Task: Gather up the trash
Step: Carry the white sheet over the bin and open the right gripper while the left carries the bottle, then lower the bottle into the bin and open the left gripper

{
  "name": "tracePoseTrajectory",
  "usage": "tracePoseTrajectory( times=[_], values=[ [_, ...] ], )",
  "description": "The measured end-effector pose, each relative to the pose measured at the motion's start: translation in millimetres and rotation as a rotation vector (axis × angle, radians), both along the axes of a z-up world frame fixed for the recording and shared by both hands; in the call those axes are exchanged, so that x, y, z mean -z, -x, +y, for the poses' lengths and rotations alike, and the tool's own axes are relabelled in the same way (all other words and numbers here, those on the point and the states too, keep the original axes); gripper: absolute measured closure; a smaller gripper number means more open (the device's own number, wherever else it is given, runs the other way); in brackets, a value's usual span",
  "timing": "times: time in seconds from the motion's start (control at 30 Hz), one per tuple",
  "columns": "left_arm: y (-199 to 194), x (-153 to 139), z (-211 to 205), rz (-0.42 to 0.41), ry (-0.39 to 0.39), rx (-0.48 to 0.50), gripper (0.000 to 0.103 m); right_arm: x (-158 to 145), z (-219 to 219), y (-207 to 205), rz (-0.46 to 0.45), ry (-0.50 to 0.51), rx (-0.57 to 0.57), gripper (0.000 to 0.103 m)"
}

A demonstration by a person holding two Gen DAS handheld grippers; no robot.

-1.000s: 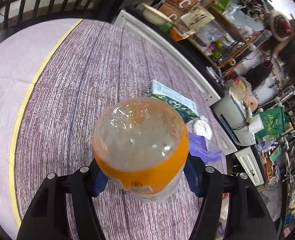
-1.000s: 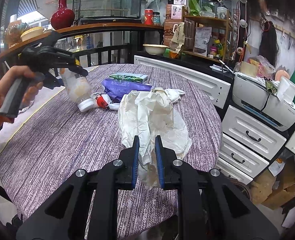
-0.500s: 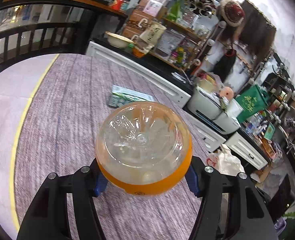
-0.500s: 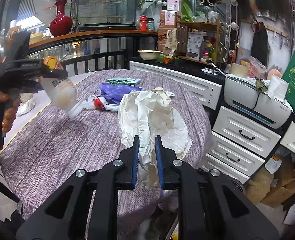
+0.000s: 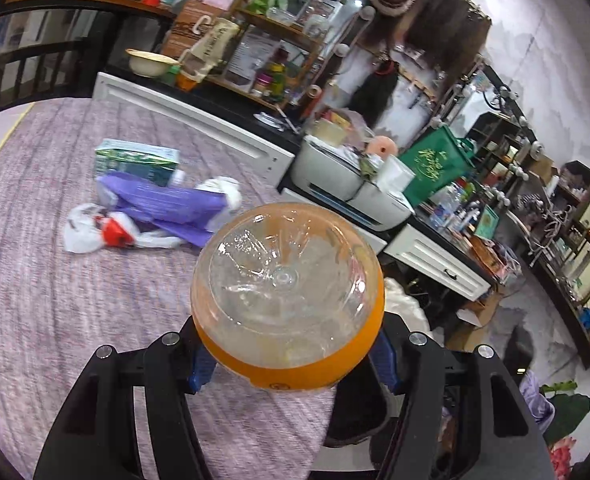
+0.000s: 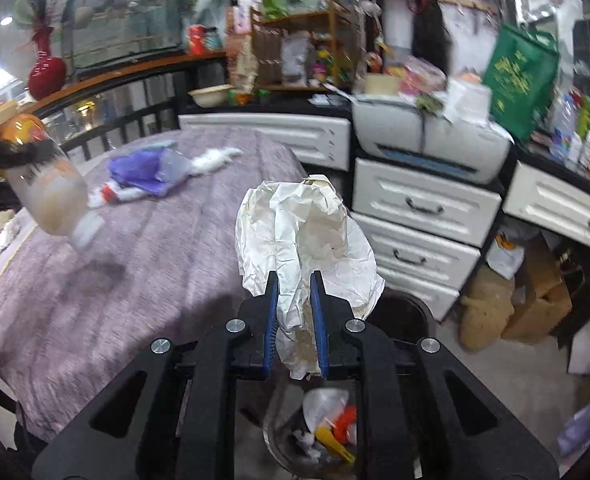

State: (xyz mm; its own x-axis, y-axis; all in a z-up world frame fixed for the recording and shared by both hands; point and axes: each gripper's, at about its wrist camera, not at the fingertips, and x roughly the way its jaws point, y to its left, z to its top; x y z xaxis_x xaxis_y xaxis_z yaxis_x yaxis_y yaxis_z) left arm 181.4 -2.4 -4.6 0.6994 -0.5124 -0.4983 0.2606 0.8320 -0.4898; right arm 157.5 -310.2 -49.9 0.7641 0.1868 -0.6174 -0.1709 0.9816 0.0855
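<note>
Right wrist view: the right hand-held gripper (image 6: 295, 312) pinches soft, feather-light crumpled white paper (image 6: 307, 236), while the left hand-held gripper (image 5: 291, 356) clamps a light, springy, slippery clear plastic bottle with an orange label (image 5: 287, 292) across its middle.

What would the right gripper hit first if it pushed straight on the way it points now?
Apart from the crumpled white paper it grips, the right gripper would probably meet the black bin past the table edge, though depth is unclear.

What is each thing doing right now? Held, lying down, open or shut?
Left gripper: jaws shut on bottle.
Bottle: held, off the table.
Right gripper: jaws shut on paper.
Paper: crumpled, held up.
Bin: open, holds trash.
Purple bag: lying on table.
Drawers: shut.
</note>
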Motion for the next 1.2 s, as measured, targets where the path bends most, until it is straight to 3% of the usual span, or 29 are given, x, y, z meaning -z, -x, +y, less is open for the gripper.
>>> tracePoseTrajectory(
  times=[0.23,0.3,0.37,0.43,0.7,0.77,0.83,1.0,1.2],
  values=[
    [1.3,3.7,-61.0,-0.007,0.002,0.105,0.042,65.1,-43.5,-11.6,0.163,-0.031,0.101,0.086],
    [-1.4,10.8,-77.2,0.015,-0.001,0.13,0.042,85.0,-51.3,-12.6,0.193,-0.035,0.127,0.079],
    [-3.8,20.3,-96.4,0.034,-0.017,0.152,0.042,101.5,-59.7,-10.9,0.217,-0.042,0.171,0.055],
    [-5.2,30.1,-115.1,0.049,-0.045,0.176,0.042,111.4,-67.3,-7.7,0.234,-0.074,0.198,0.045],
    [-9.8,68.8,-175.0,0.082,-0.157,0.248,0.042,106.6,-95.0,14.7,0.195,-0.096,0.296,0.045],
    [-11.7,77.4,-187.3,0.088,-0.184,0.267,0.042,98.9,-102.8,23.9,0.161,-0.088,0.333,0.04],
    [-13.6,84.5,-193.9,0.101,-0.202,0.275,0.042,91.4,-110.9,32.3,0.123,-0.091,0.364,0.033],
    [-19.1,98.2,-205.1,0.116,-0.249,0.28,0.042,78.0,-121.2,46.7,0.05,-0.099,0.42,0.033],
    [-22.9,116.3,-223.8,0.144,-0.324,0.307,0.041,69.8,-128.0,55.4,0.025,-0.113,0.436,0.033]
  ],
)
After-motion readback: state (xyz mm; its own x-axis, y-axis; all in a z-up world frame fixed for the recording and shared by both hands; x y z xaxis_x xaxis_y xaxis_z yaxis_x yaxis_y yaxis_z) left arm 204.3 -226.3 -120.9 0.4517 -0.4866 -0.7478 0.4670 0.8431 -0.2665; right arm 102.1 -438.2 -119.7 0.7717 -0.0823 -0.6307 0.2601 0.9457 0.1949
